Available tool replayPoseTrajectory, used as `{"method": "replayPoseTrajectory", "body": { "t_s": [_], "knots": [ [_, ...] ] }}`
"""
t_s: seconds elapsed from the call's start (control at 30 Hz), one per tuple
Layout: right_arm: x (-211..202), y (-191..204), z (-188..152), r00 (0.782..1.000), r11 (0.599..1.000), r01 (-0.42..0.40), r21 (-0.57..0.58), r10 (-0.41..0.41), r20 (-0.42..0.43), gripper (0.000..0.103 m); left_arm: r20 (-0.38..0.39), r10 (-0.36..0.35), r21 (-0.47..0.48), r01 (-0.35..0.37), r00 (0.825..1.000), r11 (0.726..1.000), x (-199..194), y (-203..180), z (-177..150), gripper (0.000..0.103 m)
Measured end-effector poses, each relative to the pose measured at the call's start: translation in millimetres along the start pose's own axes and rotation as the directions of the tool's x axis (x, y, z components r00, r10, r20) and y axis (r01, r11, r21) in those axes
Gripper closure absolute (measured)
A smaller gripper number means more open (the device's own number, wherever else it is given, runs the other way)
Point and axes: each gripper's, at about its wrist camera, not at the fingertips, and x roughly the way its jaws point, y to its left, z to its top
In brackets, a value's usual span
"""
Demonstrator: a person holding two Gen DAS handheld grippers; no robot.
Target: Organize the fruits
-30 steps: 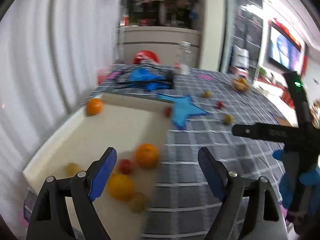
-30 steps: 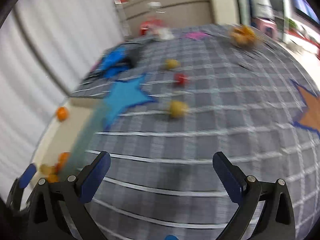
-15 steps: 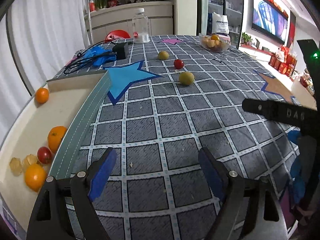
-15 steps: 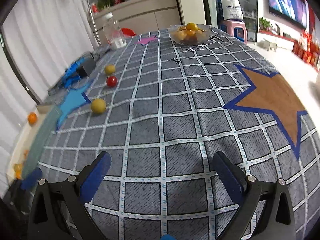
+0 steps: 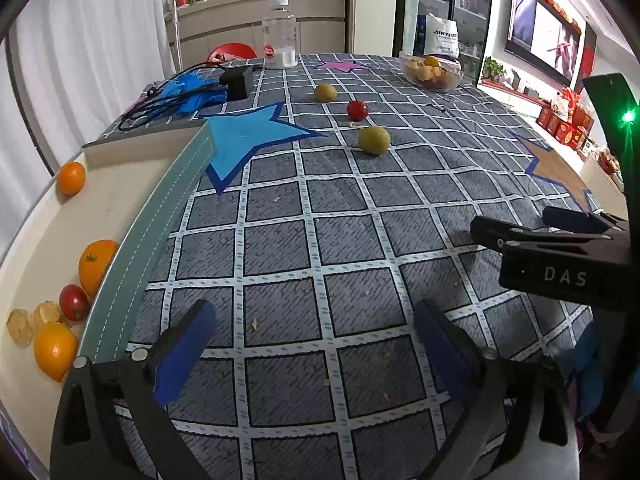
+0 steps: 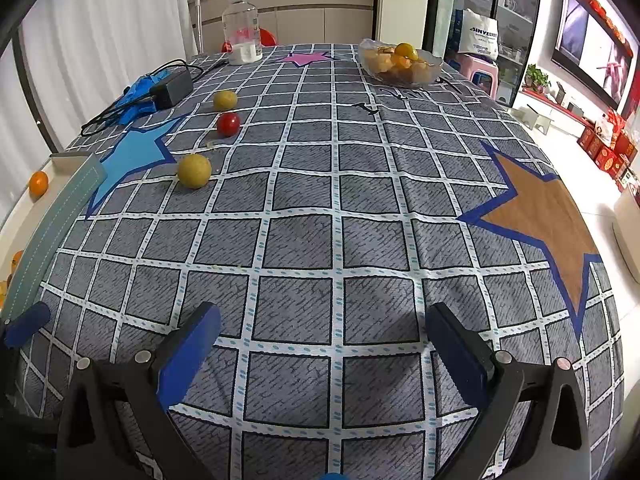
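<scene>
Both grippers hang low over the near edge of the desk [image 6: 304, 240], its checked grey cloth showing between them. The left gripper [image 5: 316, 344] has its fingers spread wide with nothing between them, and the right gripper [image 6: 320, 344] is spread just as wide and equally empty.

Three loose fruits lie on the cloth in a short row running away from the cameras: a yellow-green fruit [image 6: 194, 171] nearest, a red tomato [image 6: 228, 123] behind it, and a second yellow-green fruit [image 6: 225, 100] farthest, all apart from one another. They are round, so no long axis can be told. They sit beside the blue star [image 6: 134, 156], well ahead of both grippers.

The left wrist view shows the cream tray [image 5: 120, 184] along the desk's left side, holding three oranges [image 5: 96, 266], a small tomato [image 5: 74, 302] and pale husked fruits [image 5: 18, 324]; the right wrist view shows only its edge. The right wrist view shows the glass bowl [image 6: 400, 66] of fruit, the water bottle [image 6: 241, 28] and the brown star [image 6: 544, 216] more fully.
</scene>
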Motion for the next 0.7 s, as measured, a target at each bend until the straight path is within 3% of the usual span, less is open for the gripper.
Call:
{"method": "replayPoseTrajectory", "body": {
  "t_s": [0.7],
  "knots": [
    [0.1,0.0,-0.1,1.0,1.0,0.0,0.0,0.0,0.0,0.0,0.011,0.016,0.009,-0.016,1.0,1.0,-2.2,-1.7,-1.2,0.003]
  ]
}}
